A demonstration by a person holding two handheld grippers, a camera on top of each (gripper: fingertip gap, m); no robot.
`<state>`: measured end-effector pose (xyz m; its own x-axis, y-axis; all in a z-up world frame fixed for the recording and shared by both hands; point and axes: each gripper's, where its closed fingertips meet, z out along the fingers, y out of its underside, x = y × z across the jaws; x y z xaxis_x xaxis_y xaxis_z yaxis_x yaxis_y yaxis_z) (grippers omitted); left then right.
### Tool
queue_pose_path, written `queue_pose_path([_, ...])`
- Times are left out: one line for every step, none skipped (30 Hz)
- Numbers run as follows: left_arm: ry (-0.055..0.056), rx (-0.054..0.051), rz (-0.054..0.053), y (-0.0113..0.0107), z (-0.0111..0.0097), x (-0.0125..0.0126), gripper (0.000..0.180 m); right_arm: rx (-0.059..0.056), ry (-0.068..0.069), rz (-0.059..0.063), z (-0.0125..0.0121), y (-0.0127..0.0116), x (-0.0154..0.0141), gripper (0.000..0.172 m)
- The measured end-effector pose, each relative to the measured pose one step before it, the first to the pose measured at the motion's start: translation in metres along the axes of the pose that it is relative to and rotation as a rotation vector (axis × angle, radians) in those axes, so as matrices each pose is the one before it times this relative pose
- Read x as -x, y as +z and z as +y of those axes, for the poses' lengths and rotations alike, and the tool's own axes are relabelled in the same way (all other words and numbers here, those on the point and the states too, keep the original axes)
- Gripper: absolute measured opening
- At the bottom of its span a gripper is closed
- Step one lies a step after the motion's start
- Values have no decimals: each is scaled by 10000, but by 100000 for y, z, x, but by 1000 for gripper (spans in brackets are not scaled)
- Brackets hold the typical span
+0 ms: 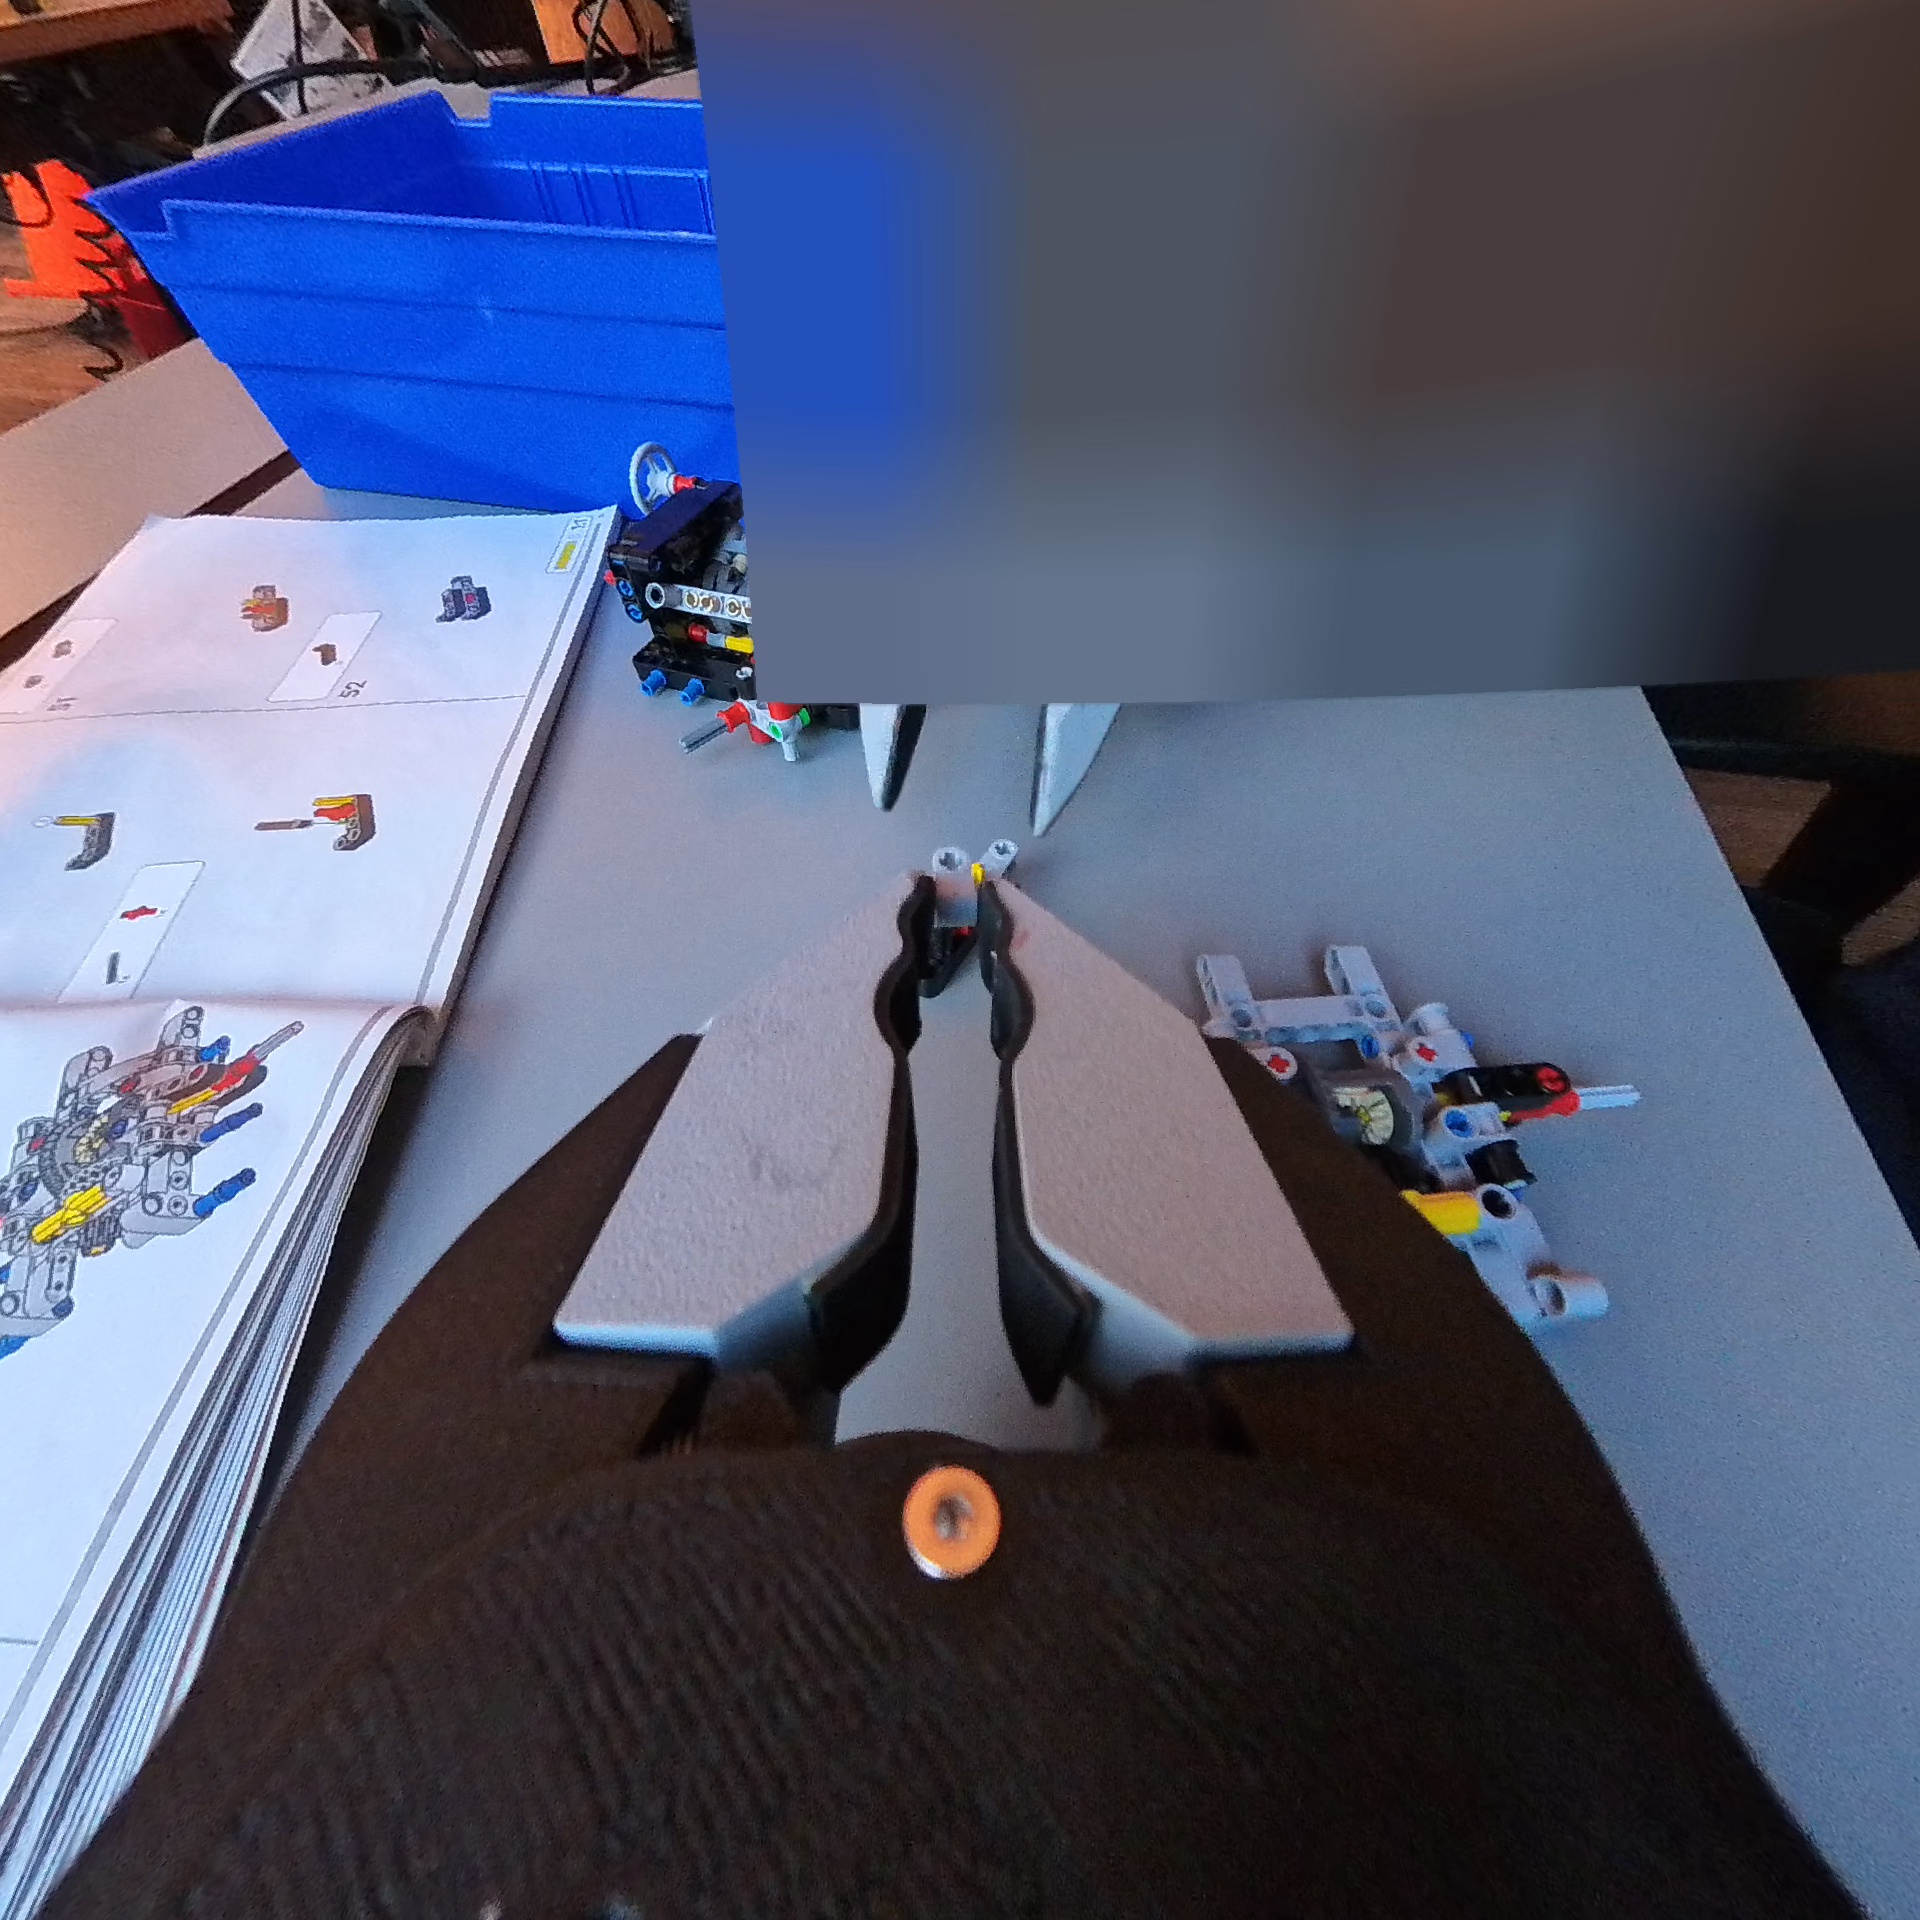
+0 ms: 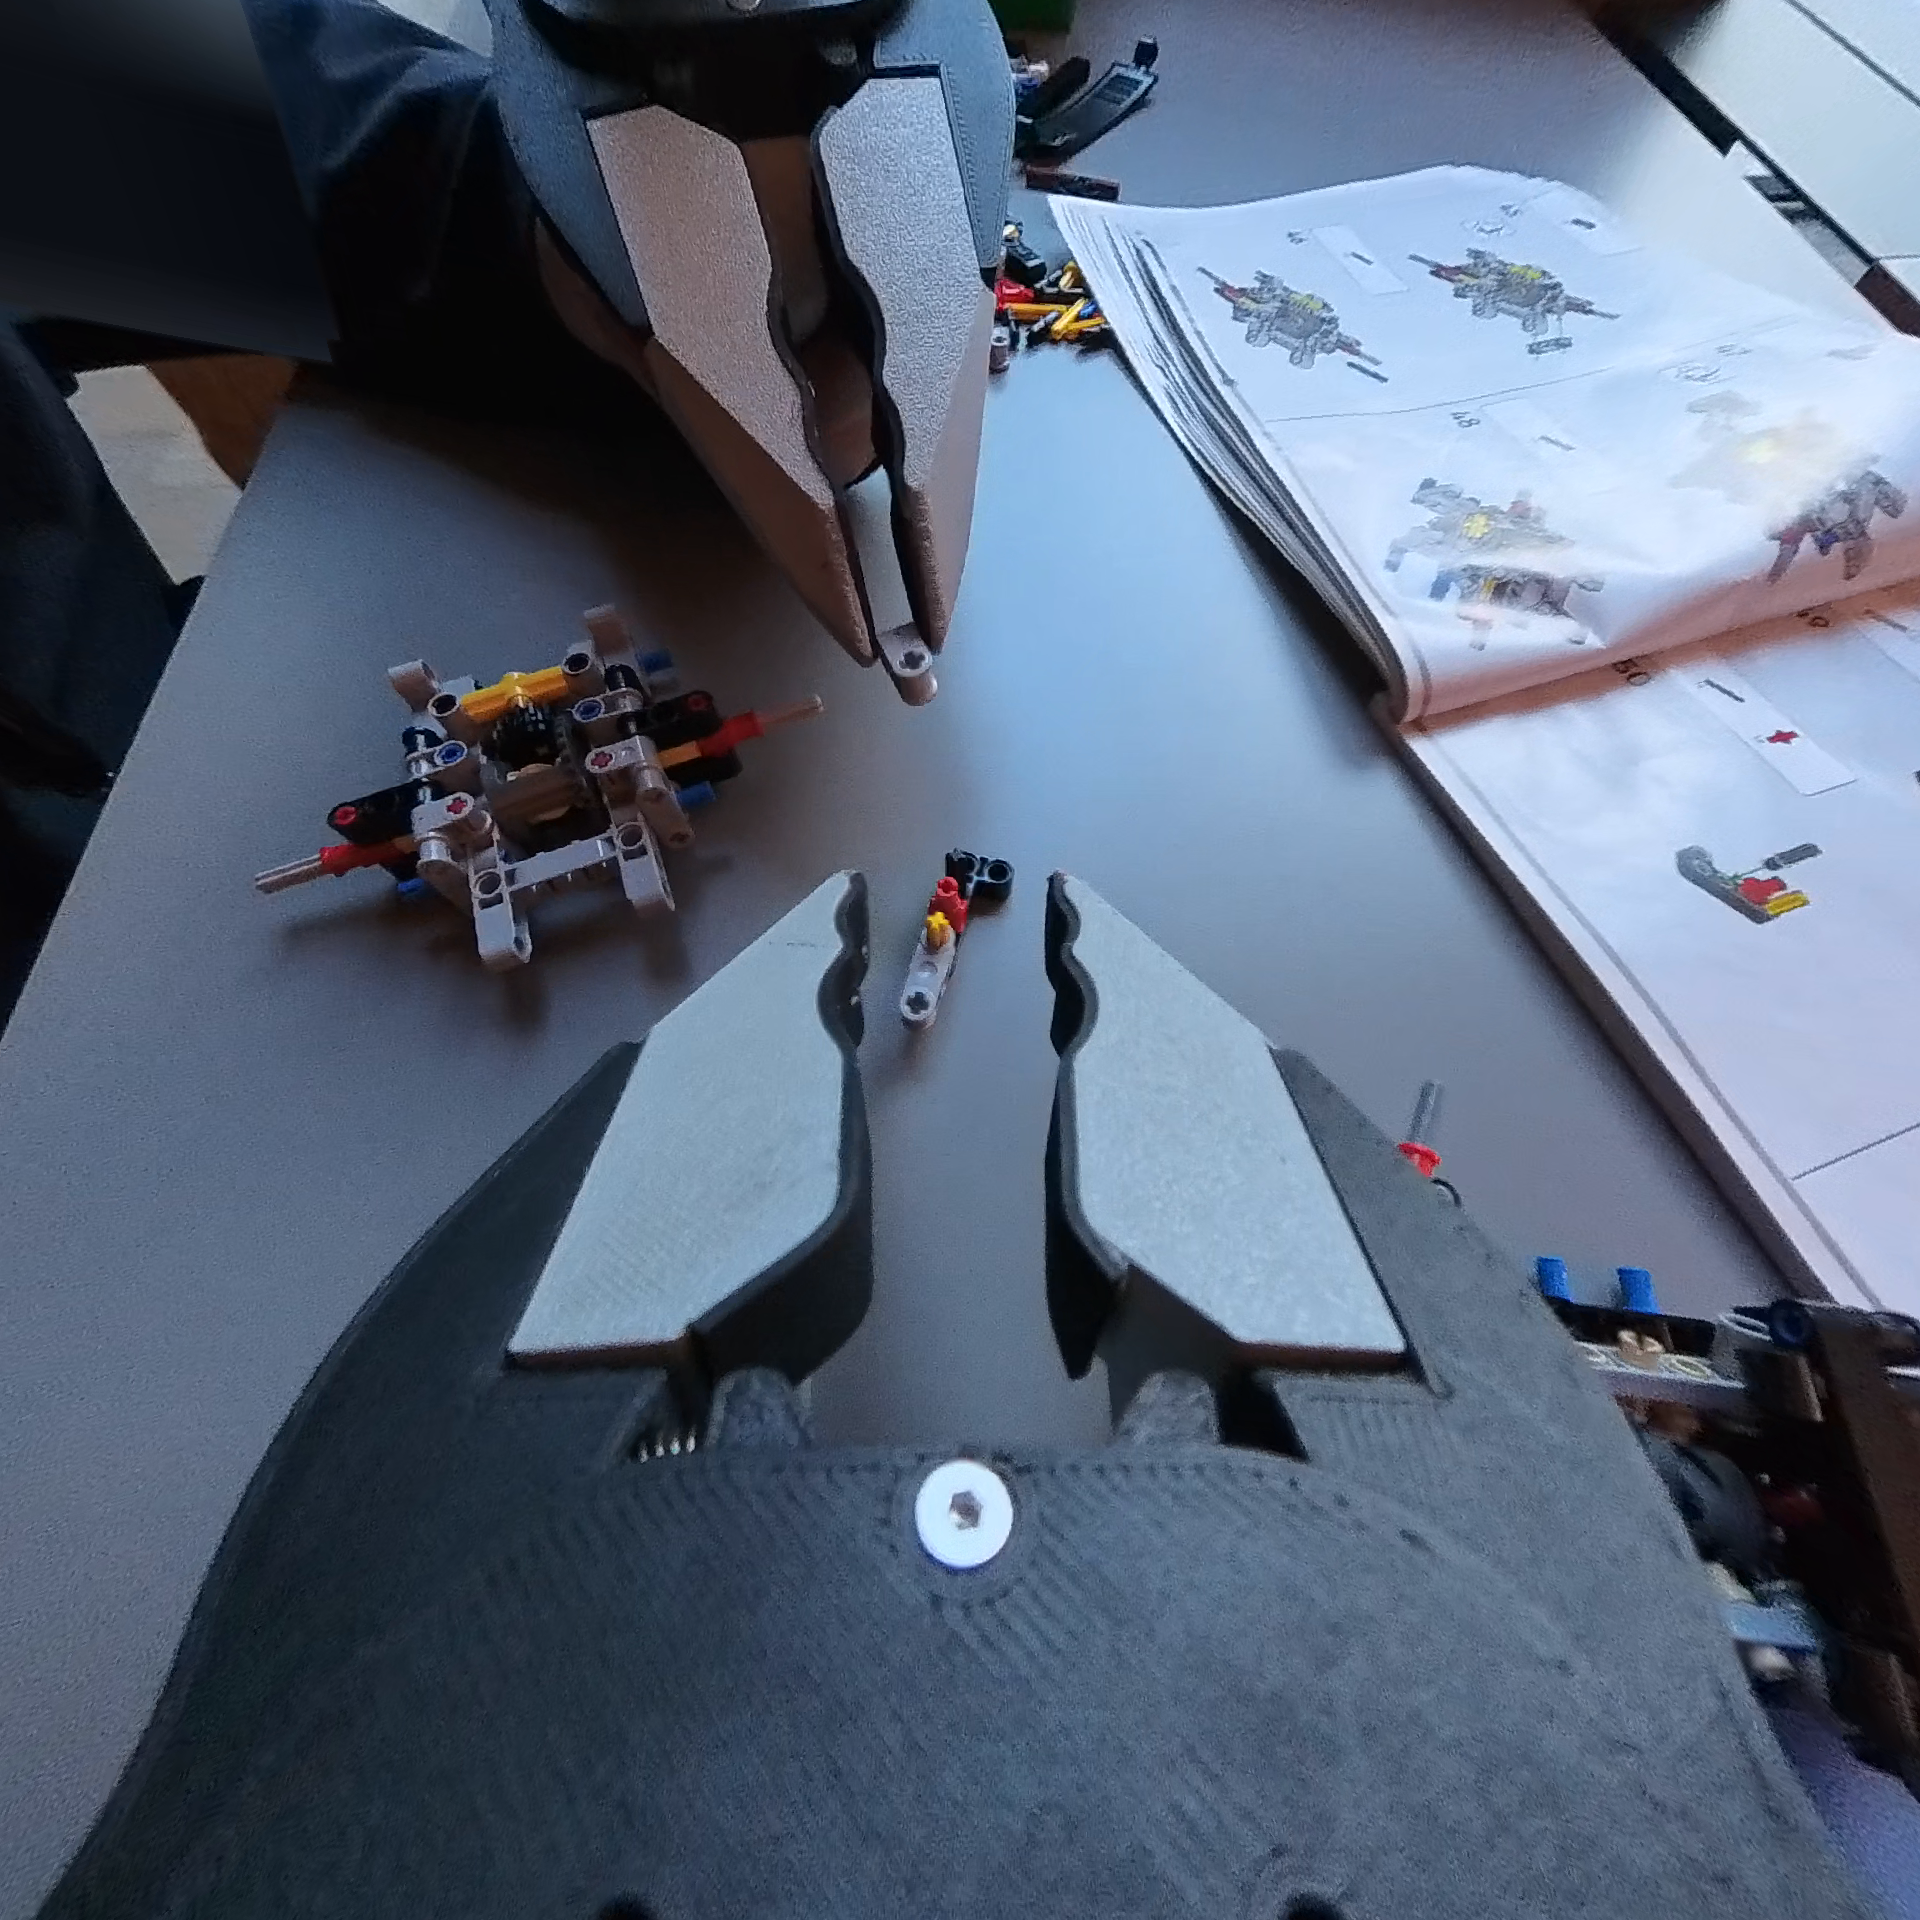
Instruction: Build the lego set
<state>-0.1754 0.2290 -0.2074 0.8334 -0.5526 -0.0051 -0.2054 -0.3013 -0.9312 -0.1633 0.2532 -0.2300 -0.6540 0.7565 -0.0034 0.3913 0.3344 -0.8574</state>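
Broadly, a grey table [image 1: 1351, 831] carries everything, with a blue plastic bin [image 1: 468, 312] at about eleven o'clock in the left wrist view and an open instruction booklet [image 1: 260, 779] spread at nine o'clock below it. Next in size, the left gripper [image 1: 954, 894] has its jaws drawn narrow and pinches a short grey beam [image 2: 909, 660]. In the right wrist view the beam's cross-holed end pokes out past the fingertips at twelve o'clock, clear of the tabletop. The right gripper [image 2: 951, 894] stands wide, with nothing pressed between its pads. A grey, black and yellow brick assembly [image 2: 530, 779] with red axle ends lies at ten o'clock from the right gripper, apart from both grippers. A black brick block with a small grey wheel [image 1: 686, 603] sits just beside the bin, at eleven o'clock from the left gripper. Smaller still, a little sub-assembly [image 2: 940, 940] of a grey beam, a red and a yellow pin and a black connector lies flat on the table between the right gripper's open fingers, touching neither. Loose small parts [image 2: 1044, 301] lie scattered at the booklet's far edge, at about one o'clock.
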Motion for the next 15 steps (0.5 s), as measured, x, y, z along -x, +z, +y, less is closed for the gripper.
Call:
queue_pose_path([33, 49, -10, 59, 64, -25, 6, 106, -5, 75, 125, 156, -78, 31])
queue_pose_path([28, 46, -3, 47, 54, -22, 5, 178, -25, 49, 249, 176, -30, 31])
queue_pose_path([30, 30, -1, 34, 30, -24, 5, 199, -44, -28, 291, 169, 108, 31])
queue_pose_path([28, 15, -10, 16, 20, -21, 5, 172, -55, -18, 256, 176, 98, 30])
queue_pose_path([16, 13, -4, 10, 20, -8, 5, 133, -69, -30, 179, 174, 131, 30])
queue_pose_path([5, 6, -4, 8, 4, 6, 5, 91, -62, -50, 122, 164, 153, 29])
queue_pose_path([1, -3, 0, 2, -4, 1, 5, 70, -42, -74, 105, 159, 170, 29])
queue_pose_path([1, -5, -4, -13, -11, 10, 5, 71, -28, -63, 93, 125, 141, 28])
queue_pose_path([-5, -4, -4, -2, -4, 10, 5, 48, -20, -41, 61, 91, 84, 28])
queue_pose_path([-6, 4, 4, 8, 2, 9, 5, 7, -4, -40, 24, 76, 70, 27])
queue_pose_path([4, 7, 1, 12, 14, -2, 5, -12, 9, -37, -7, 61, 53, 27])
queue_pose_path([1, 11, -1, 10, 9, -8, 5, 8, 5, -26, 21, 47, 21, 26])
queue_pose_path([1, 13, 1, 15, 19, 1, 5, 22, -16, -2, 46, 31, -7, 25])
queue_pose_path([7, 6, 0, 17, 10, -7, 5, 25, -32, 28, 42, 5, -19, 24])
queue_pose_path([8, 6, 4, 6, 4, -17, 5, 28, -32, 34, 43, -9, -35, 23])
